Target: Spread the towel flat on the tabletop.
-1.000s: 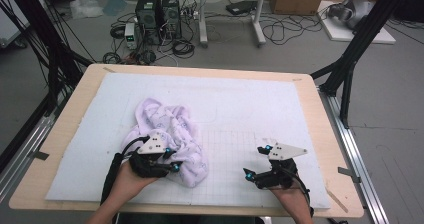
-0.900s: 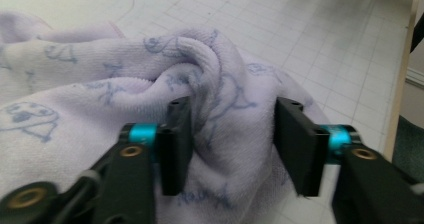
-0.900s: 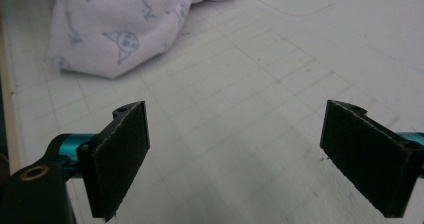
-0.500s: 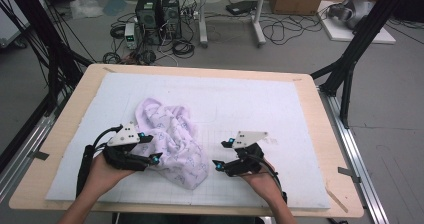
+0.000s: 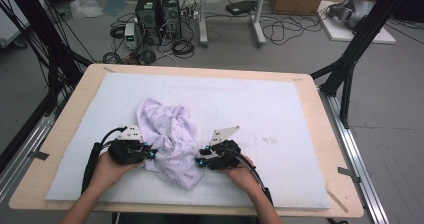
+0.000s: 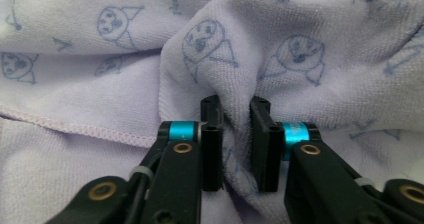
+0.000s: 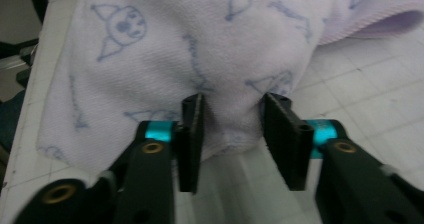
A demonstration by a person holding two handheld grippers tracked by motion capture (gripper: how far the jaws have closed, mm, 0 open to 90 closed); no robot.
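Observation:
A crumpled lilac towel [image 5: 167, 134] printed with small blue cartoon faces lies on the white gridded mat [image 5: 280, 114]. My left gripper [image 5: 150, 154] points right into the towel's near left side. In the left gripper view its jaws have just been closing, and the left gripper [image 6: 235, 109] now pinches a raised fold of the towel [image 6: 300, 59]. My right gripper [image 5: 199, 160] points left at the towel's near right edge. Its jaws have also been closing. In the right gripper view the right gripper [image 7: 235, 101] still stands apart around a bulge of the towel [image 7: 200, 34].
The mat covers most of a wooden table [image 5: 60, 149]. Black frame struts [image 5: 350, 69] rise at both sides. Computers [image 5: 160, 9] and cables sit on the floor beyond the far edge. Bare mat stretches to the right and far side of the towel.
The right gripper has slid left across the mat to the towel's near right edge. The left gripper shifted a little left and now grips a fold at the towel's left side.

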